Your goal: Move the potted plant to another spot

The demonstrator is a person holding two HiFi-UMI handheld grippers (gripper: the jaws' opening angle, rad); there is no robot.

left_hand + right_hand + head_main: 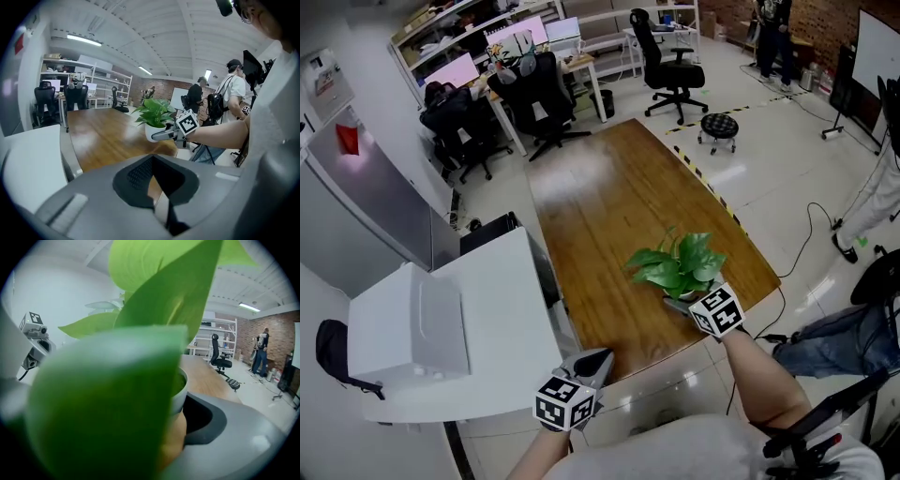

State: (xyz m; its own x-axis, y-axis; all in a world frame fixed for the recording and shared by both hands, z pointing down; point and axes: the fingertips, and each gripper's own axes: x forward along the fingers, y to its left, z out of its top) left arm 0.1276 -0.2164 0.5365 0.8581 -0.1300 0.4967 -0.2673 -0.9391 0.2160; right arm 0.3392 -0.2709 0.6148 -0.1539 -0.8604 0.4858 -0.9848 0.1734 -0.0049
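head view: the potted plant [680,265] sits over the near right corner of the wooden table [609,197], close to the edge. my right gripper [678,300] reaches in from below and its jaws are around the white pot under the leaves. i cannot tell from here whether the pot's base touches the wood. my left gripper [598,360] hangs off the table's near edge, beside the white desk [502,309], well apart from the plant.

left gripper view: my left jaws are pressed together and hold nothing, with only a sliver of table showing past them. across the table i see the plant with one right jaw lying along the side of the pot.

right gripper view: big blurred green leaves fill most of the frame. the pot's rim [181,391] stands between my right jaws, and the right-hand jaw with its dark pad runs alongside it; the other jaw is behind the leaves. the jaws stand wide, pinching the pot. an office chair [218,357] stands past the table's far end.
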